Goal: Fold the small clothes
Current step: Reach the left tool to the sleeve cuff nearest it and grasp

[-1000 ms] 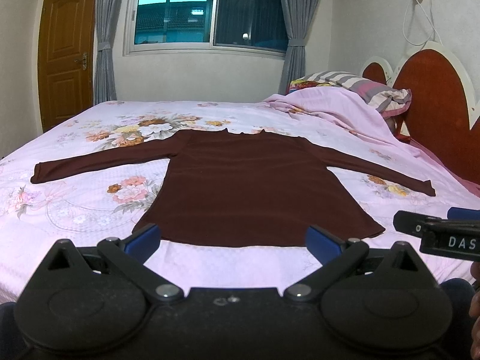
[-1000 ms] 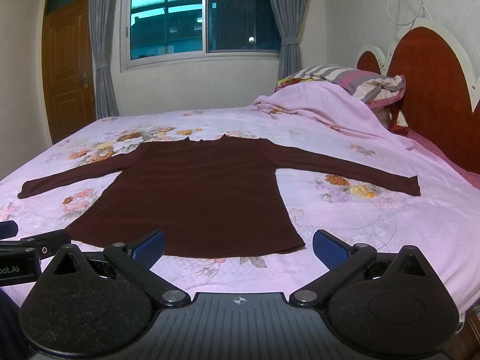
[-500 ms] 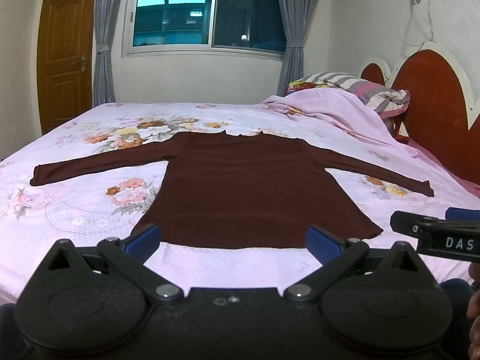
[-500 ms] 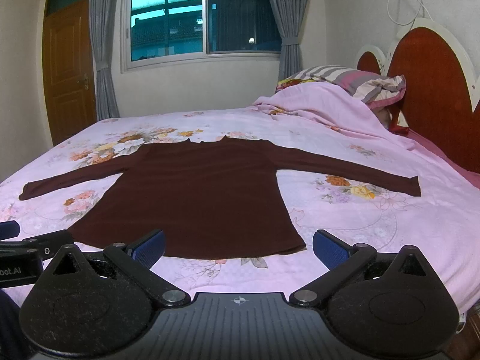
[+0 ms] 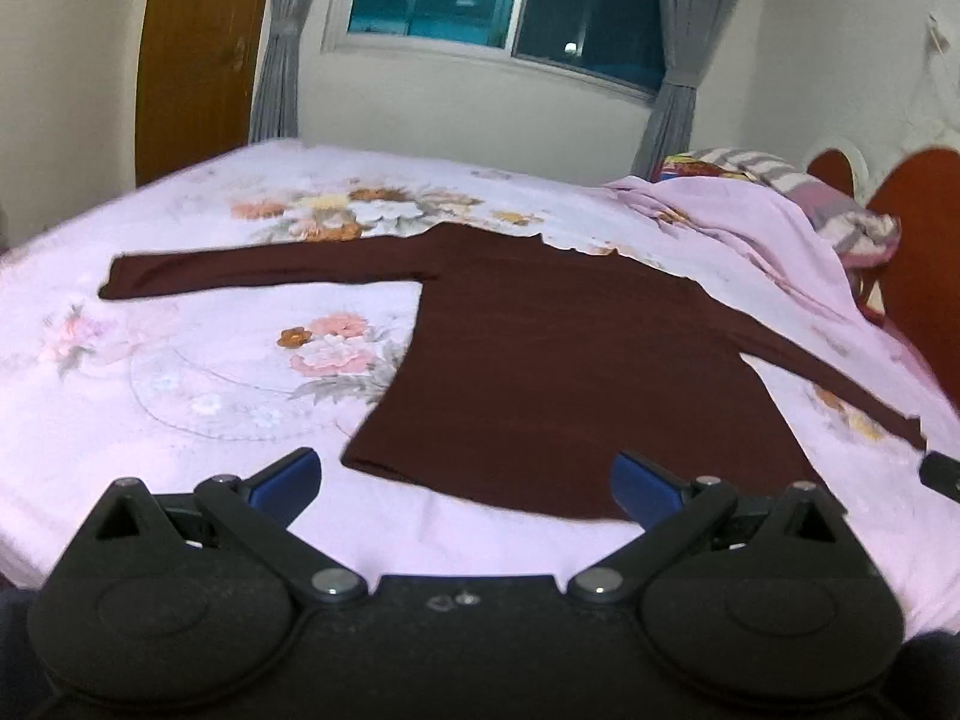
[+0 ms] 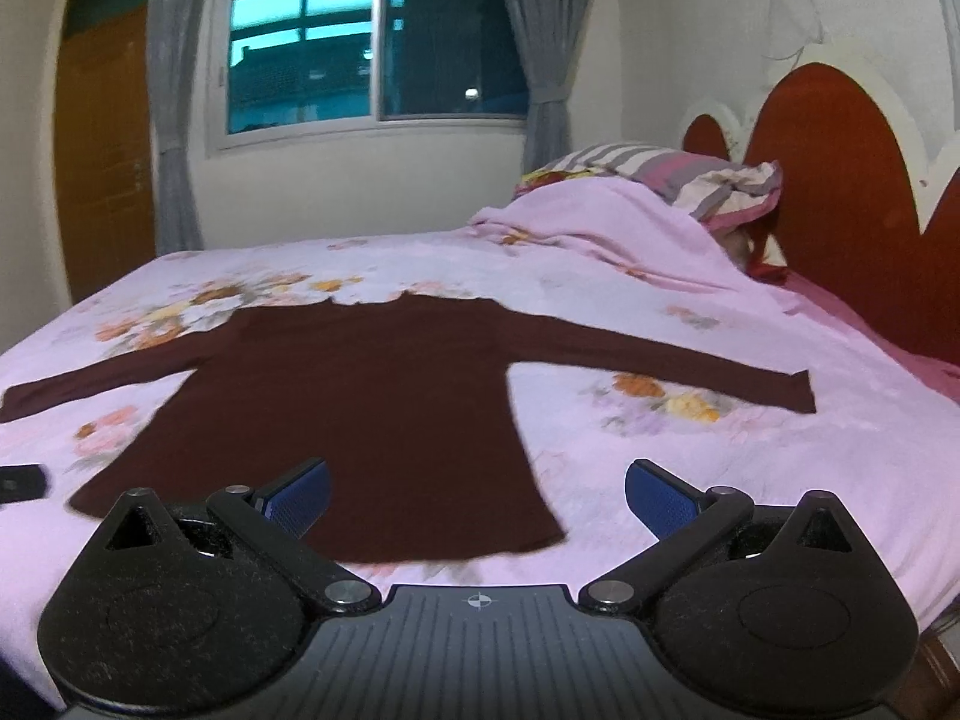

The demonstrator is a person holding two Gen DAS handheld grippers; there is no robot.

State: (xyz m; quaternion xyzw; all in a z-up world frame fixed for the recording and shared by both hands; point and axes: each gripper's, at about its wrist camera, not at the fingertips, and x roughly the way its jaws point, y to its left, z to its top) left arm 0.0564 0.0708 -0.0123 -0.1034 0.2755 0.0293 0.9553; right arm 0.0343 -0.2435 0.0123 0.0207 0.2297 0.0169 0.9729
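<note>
A dark maroon long-sleeved top point(image 5: 558, 354) lies flat on the pink floral bed, sleeves spread out to both sides, hem nearest me. It also shows in the right wrist view point(image 6: 360, 414). My left gripper point(image 5: 465, 483) is open and empty, hovering over the hem's left corner. My right gripper point(image 6: 477, 495) is open and empty, over the hem's right corner. The tip of the right gripper shows at the left view's right edge point(image 5: 942, 471); the left gripper's tip shows at the right view's left edge point(image 6: 21, 483).
The pink floral bedsheet point(image 5: 180, 372) covers the bed. A bunched pink blanket point(image 6: 606, 234) and striped pillow point(image 6: 690, 177) lie by the red headboard point(image 6: 840, 192) on the right. A window, grey curtains and wooden door point(image 5: 198, 54) stand behind.
Both grippers have moved forward and closer over the hem. The left view has swung left and tilted; the right view has shifted right. Both jaws stay open.
</note>
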